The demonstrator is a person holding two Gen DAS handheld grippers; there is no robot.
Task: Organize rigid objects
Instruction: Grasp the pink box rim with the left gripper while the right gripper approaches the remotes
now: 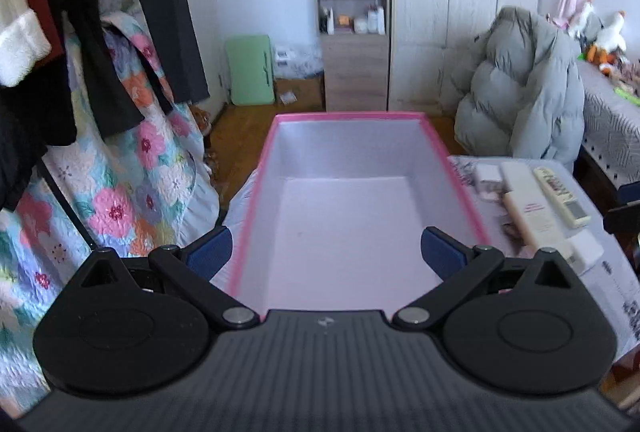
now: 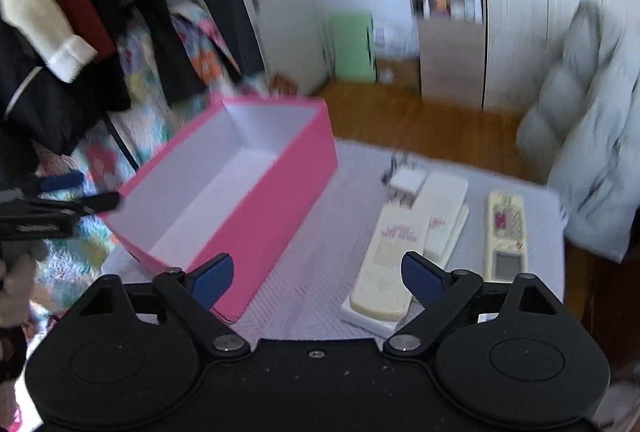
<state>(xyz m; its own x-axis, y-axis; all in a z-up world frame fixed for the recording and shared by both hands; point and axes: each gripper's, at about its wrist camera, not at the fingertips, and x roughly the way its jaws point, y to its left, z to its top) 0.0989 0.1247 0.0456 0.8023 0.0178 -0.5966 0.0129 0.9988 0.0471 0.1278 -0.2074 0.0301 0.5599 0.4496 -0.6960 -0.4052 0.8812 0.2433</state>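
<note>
Pink box (image 1: 352, 216), white inside, empty; your right view alone shows its side. Both grippers' jaws gape, nothing held.

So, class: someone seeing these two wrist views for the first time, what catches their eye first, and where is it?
The open pink box with its bare white inside dominates, on the table's left part. To its right lie pale remote controls side by side beside a small white charger. The right gripper hangs open above the table between box and remotes, holding nothing, and a grey puffer jacket is heaped beyond the table.
</note>
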